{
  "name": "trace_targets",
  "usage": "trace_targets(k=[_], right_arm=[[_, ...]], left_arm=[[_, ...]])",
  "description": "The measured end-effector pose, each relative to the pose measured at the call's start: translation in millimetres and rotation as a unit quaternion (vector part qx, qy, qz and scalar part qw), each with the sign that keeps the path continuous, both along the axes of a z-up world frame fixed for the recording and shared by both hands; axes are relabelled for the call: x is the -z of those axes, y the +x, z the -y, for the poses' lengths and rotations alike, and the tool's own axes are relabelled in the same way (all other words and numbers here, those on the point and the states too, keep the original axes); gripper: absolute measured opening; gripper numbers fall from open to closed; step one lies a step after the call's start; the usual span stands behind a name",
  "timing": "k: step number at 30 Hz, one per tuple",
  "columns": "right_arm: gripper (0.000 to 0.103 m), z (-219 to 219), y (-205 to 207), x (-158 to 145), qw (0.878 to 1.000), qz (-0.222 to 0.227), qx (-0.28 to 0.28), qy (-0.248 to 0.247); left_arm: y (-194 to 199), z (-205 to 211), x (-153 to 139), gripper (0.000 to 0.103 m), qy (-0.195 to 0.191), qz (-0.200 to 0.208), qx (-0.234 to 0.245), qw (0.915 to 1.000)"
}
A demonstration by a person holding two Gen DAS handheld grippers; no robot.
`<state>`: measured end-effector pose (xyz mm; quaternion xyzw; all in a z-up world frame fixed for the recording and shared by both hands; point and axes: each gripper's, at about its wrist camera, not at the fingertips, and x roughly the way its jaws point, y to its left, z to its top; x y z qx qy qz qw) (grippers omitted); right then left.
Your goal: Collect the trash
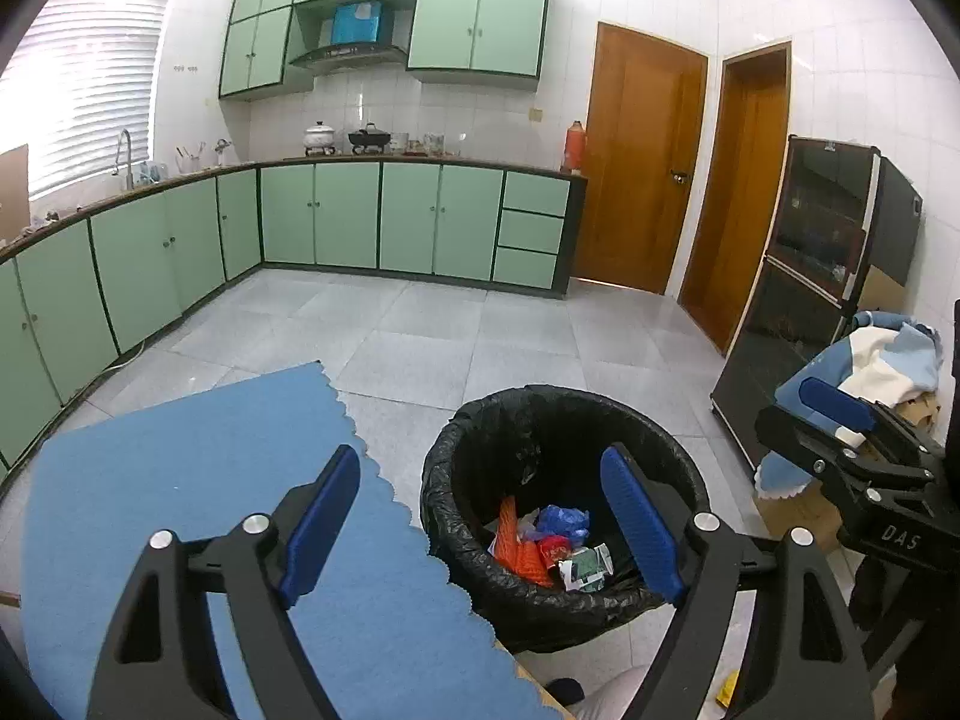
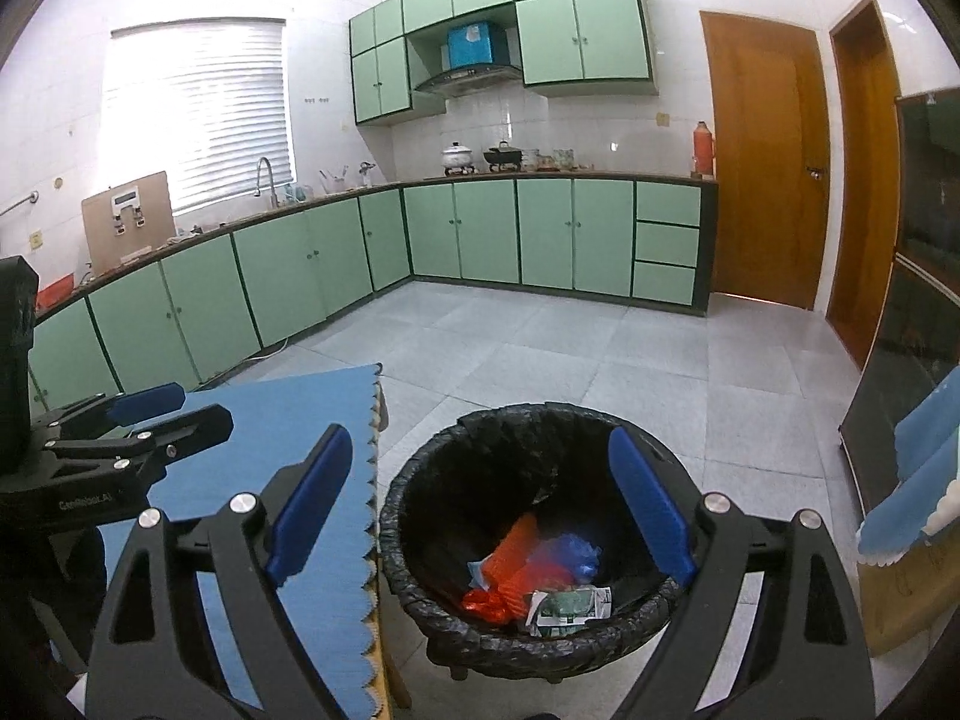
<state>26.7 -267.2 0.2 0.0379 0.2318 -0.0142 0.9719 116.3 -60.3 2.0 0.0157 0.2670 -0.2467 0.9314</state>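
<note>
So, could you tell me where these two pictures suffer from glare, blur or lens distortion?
Left wrist view: the window is blown out white, and the counter bows under the fisheye. Right wrist view: the window glares too, and the blue scrap in the bin is smeared by blur, while the cabinets stay fairly sharp.

Mint-green cabinets [image 2: 492, 228] line white-tiled walls [image 2: 672, 30] above a grey tile floor [image 2: 570, 348], beside a bright blinded window [image 2: 198, 102].
</note>
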Motion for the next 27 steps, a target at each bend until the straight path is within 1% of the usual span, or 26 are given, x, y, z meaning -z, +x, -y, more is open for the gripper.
trace_targets(k=[6, 27], right_arm=[[0.085, -6, -6, -2, 1.000, -0.001, -0.003, 0.002], [0.085, -16, -10, -3, 1.000, 0.005, -0.009, 0.004]], left_arm=[[-8, -7, -5, 0.082, 0.001, 0.010, -0.009, 0.9999], [-15, -18, -8, 0.082, -0.005, 0.018, -0.020, 0.9996]])
